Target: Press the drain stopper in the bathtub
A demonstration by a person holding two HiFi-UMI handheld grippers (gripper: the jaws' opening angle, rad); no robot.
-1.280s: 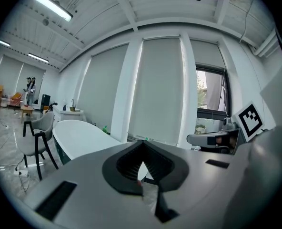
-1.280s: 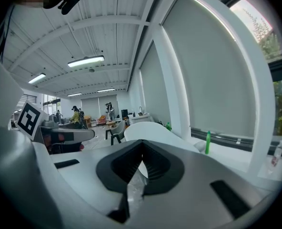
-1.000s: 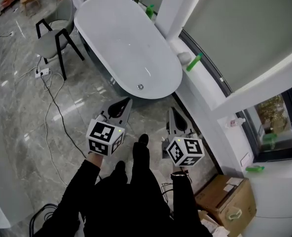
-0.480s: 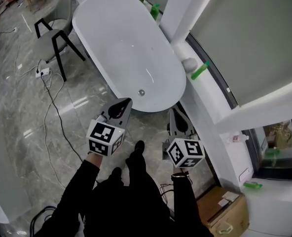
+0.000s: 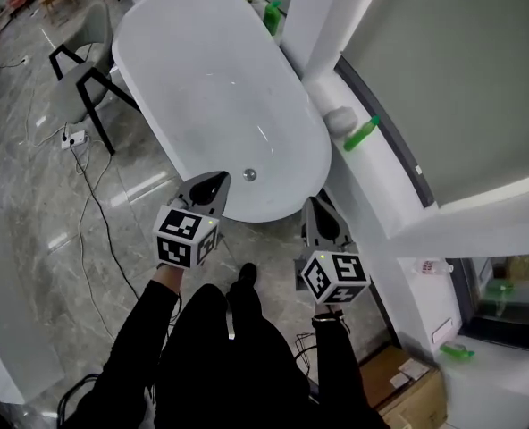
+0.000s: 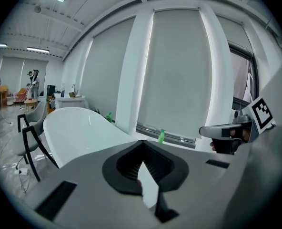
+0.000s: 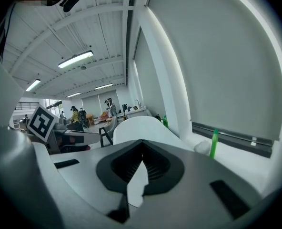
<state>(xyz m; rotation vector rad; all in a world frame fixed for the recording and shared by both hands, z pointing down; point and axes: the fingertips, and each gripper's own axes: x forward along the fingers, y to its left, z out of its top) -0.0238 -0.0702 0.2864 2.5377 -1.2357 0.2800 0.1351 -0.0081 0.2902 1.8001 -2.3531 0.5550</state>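
The drain stopper (image 5: 249,175) is sitting on the floor of the white bathtub (image 5: 184,88), at its near end and just inside the near rim, with the basin around it lying bare and open. The left gripper (image 5: 218,182) is hovering over that near rim, just left of the stopper, its jaws pressed together on nothing. The right gripper (image 5: 314,207) is likewise clenched and empty, hanging over the narrow strip of marble floor (image 5: 32,204) between the tub's end and the white window ledge (image 5: 354,168). That ledge and a white pillar (image 5: 311,12) are crowding the tub's right side, and a green bottle (image 5: 361,134) is sitting on the ledge. A chair (image 5: 75,86) is standing by the tub's far left side, while the near left floor is lying open. Against half a second ago, the tub is filling more of the head view. The left gripper's tip, then over the floor short of the rim, is now overlapping the rim nearer the stopper.
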